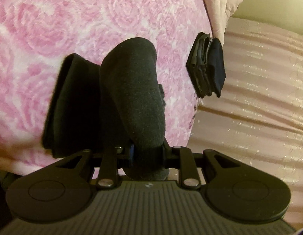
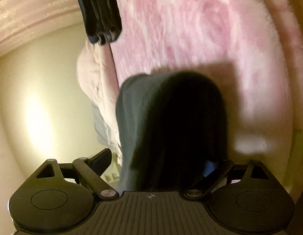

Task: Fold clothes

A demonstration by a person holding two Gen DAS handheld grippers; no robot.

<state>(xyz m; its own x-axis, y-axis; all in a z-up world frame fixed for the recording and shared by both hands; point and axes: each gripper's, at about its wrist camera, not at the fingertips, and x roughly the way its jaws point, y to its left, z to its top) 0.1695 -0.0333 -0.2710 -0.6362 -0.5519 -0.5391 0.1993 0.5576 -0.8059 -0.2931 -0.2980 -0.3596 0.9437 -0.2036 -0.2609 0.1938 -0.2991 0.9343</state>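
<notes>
Dark garment [image 1: 130, 98] bunches between both jaws, covering them, over pink blanket [image 1: 43, 29].

You are working in warm, dim indoor light. Glare is pooling on the cream wall [image 2: 38, 117], motion blur is smearing the dark garment [image 2: 171, 129] in the right wrist view, and fisheye curvature is bending and darkening every edge.

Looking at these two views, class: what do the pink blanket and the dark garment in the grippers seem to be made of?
Pink blanket: probably plush fleece, matte, with a fuzzy pile and rose pattern. Dark garment: apparently a soft knit or fleece, matte, finely napped, rolling without creases. Exact fibres cannot be told.
</notes>
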